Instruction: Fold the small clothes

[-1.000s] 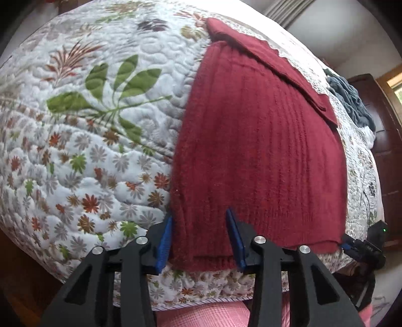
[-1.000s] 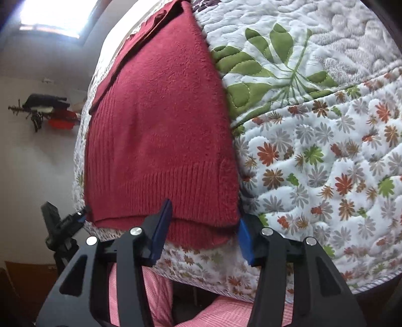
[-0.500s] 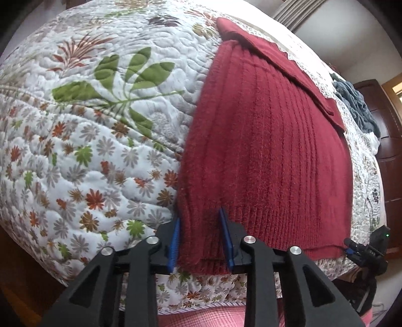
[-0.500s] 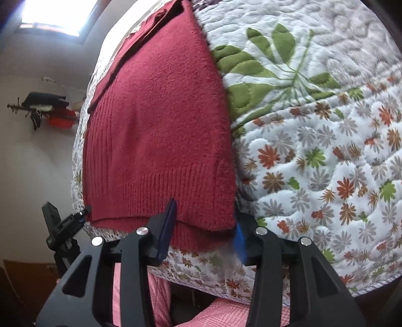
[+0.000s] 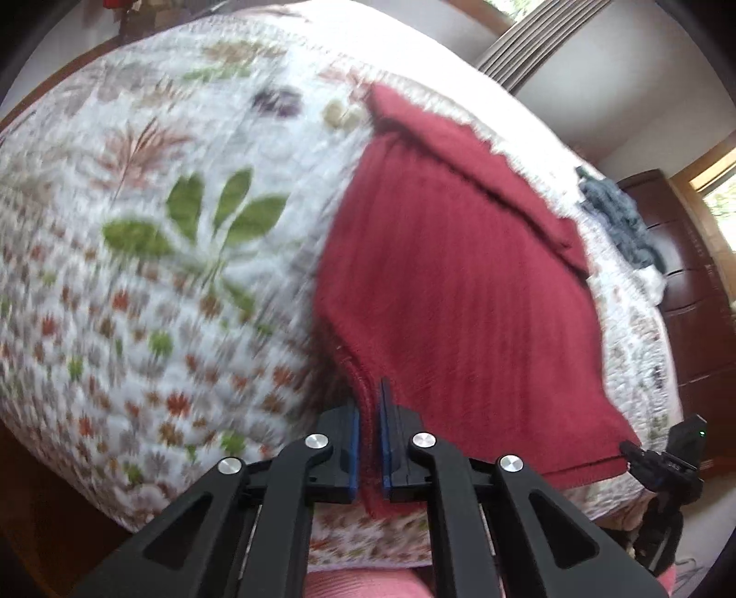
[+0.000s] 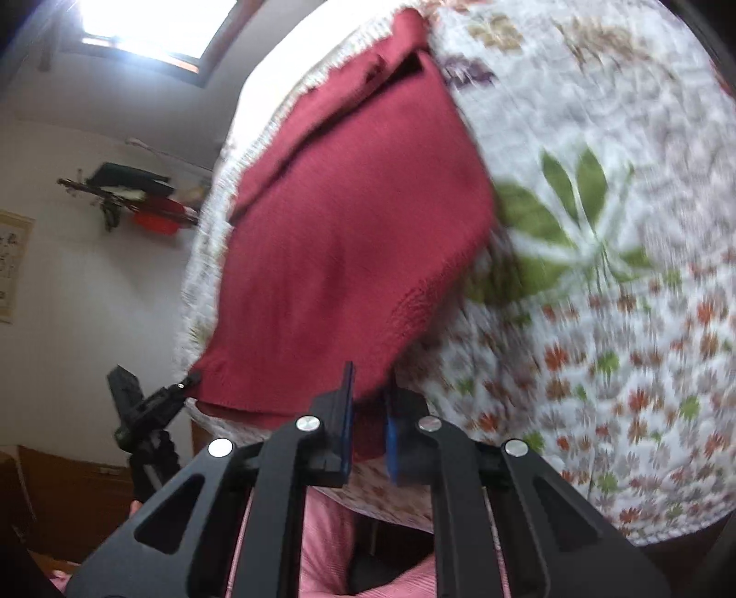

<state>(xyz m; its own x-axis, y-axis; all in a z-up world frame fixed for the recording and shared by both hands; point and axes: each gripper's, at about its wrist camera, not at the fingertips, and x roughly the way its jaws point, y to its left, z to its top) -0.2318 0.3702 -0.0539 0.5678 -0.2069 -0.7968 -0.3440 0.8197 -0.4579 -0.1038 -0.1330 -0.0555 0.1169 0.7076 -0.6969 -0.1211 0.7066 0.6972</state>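
One red sweater [image 5: 460, 294], seemingly between two grippers' jaws.

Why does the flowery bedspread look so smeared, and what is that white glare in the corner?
Left wrist view: motion blur smears the quilt; the left gripper stays sharp. Right wrist view: same smearing on the sweater; a window blows out white. Fisheye lenses bulge both.

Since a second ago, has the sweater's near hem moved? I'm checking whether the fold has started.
Yes. The left tool and right tool have shut on the sweater, and its near hem has lifted off the quilt.
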